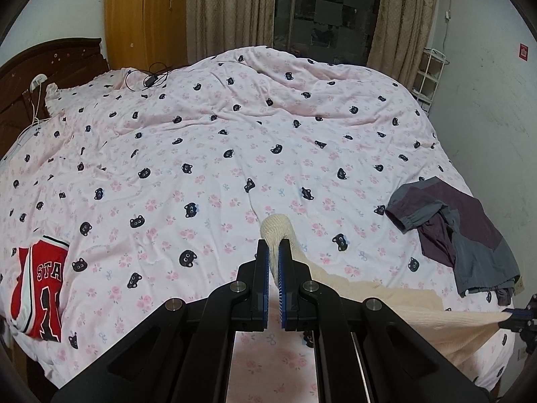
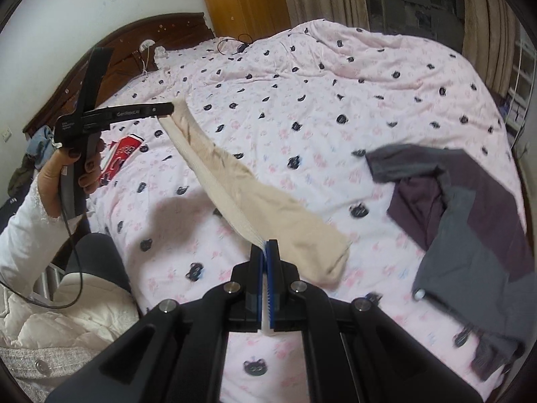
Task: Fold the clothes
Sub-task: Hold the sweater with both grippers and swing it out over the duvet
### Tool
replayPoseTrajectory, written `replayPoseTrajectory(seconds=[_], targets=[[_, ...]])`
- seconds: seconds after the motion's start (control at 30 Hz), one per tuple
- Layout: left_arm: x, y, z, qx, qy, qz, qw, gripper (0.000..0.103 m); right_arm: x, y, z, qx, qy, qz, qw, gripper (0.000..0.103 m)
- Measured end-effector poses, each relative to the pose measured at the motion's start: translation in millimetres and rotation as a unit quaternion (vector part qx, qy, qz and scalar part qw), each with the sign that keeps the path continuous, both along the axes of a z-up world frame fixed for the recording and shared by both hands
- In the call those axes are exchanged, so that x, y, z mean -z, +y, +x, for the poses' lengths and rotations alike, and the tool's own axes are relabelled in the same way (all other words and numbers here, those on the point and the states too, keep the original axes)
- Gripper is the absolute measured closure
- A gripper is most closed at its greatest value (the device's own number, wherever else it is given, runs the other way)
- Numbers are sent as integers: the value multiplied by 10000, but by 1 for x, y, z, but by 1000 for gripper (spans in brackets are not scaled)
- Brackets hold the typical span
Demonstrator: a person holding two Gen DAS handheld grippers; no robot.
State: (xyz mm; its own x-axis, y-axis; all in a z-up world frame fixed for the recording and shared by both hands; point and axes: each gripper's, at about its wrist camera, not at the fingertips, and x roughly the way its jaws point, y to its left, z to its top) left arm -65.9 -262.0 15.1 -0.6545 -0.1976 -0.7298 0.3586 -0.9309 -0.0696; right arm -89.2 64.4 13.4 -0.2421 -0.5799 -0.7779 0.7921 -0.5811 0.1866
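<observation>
A cream knit garment (image 2: 255,181) hangs stretched above the bed between both grippers. My left gripper (image 1: 273,250) is shut on one end of it; a cream bunch (image 1: 275,228) pokes out past the fingertips. My right gripper (image 2: 265,247) is shut on the other end, with the ribbed edge clamped between the blue pads. From the right wrist view the left gripper (image 2: 167,107) shows at the upper left, held by a hand (image 2: 67,164) in a white sleeve. The right gripper's tip (image 1: 518,315) appears at the left wrist view's right edge, cloth (image 1: 446,319) sagging between.
A pink bedspread with black cat faces (image 1: 235,141) covers the bed. A grey and purple garment (image 1: 466,235) lies crumpled on the right. A red jersey (image 1: 40,288) lies at the left edge. Black cable (image 1: 151,77) sits near the dark headboard (image 1: 20,77). A white shelf (image 1: 429,74) stands by the wall.
</observation>
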Motion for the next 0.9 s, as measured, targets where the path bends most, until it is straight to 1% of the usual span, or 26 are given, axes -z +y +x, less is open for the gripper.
replayPoseTrajectory(seconds=[0.17, 0.3, 0.5, 0.63, 0.73, 0.8, 0.9], targets=[[-12, -7, -16, -44, 48, -10, 10000, 99, -14, -14, -26, 26, 182, 303, 9994, 100], [-25, -14, -31, -93, 129, -80, 9998, 99, -26, -24, -50, 115, 313, 454, 9984, 100], [-33, -30, -48, -204, 140, -190, 9995, 99, -36, -38, -82, 278, 421, 539, 9973, 100], [-31, -38, -40, -262, 157, -306, 9991, 99, -37, -52, -83, 153, 437, 509, 9976, 100], [-19, -46, -24, -296, 116, -382, 9988, 99, -34, -64, -72, -47, 460, 527, 9975, 100], [-9, -50, -15, -346, 71, -388, 9986, 99, -26, -75, -58, -228, 446, 574, 9971, 100], [13, -59, 8, -399, -64, -321, 9987, 99, -8, -87, -36, -449, 341, 622, 9965, 100]])
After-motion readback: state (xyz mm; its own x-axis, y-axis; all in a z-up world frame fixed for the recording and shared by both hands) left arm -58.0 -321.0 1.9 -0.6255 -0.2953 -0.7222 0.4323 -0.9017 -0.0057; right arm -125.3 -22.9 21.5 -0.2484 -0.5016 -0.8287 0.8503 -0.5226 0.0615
